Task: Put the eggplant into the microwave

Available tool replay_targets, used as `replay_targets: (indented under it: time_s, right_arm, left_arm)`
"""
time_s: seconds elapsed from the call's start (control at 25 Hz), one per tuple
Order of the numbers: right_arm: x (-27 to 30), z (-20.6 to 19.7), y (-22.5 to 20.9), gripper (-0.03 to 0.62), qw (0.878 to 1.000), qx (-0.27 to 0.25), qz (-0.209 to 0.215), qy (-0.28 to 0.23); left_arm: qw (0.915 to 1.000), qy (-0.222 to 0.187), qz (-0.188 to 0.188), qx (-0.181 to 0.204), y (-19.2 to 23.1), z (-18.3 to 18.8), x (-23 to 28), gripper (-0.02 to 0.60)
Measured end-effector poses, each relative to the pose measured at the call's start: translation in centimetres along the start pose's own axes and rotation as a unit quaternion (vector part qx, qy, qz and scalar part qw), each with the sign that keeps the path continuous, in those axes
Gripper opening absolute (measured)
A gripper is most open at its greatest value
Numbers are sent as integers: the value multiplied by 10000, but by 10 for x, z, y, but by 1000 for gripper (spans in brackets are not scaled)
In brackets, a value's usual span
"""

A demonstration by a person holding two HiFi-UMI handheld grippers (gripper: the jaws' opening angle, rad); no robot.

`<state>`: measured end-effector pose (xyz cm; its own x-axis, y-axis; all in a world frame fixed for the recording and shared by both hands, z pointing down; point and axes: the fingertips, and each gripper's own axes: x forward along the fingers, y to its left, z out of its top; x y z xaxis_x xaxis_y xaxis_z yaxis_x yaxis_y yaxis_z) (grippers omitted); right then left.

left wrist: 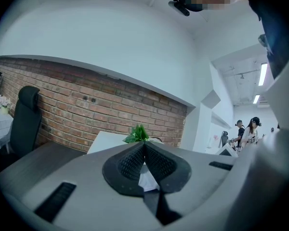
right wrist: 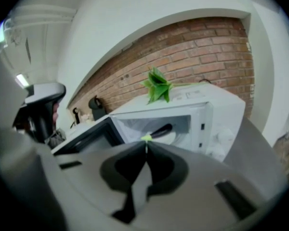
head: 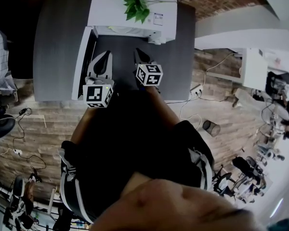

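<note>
A leafy plant stands near a brick wall.

Black clothes, white stripes, grey left claw

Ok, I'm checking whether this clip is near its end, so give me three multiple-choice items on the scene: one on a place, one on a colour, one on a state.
1. Where is the eggplant relative to the microwave?
A. in front of it
B. on top of it
C. inside it

2. What colour is the plant on top?
A. green
B. red
C. yellow

3. The microwave's door is
A. shut
B. open
C. missing

Answers:
1 C: the right gripper view shows the dark eggplant lying in the lit cavity.
2 A: its leaves are green in all three views.
3 B: the door is swung out to the side, leaving the cavity exposed.
</note>
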<state>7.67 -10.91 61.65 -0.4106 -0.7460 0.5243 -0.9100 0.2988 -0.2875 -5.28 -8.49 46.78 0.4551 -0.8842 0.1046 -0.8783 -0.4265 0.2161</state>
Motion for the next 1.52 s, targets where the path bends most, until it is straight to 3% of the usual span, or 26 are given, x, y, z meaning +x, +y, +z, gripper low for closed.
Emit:
replay_targets:
  time_s: [0.68, 1.04, 1.52]
  right_arm:
    - [-71, 50, 50, 32, 9931, -355, 377, -1050]
    - [-70, 48, 48, 32, 9927, -127, 525, -1076]
    - [-71, 50, 55, 32, 9906, -303, 680, -1143]
  left_arm:
    - [10000, 61, -16, 2, 1, -7, -2, 35]
    - [10000, 76, 10, 47, 2, -10, 0, 35]
    - [10000, 72, 32, 53, 3, -9, 1, 35]
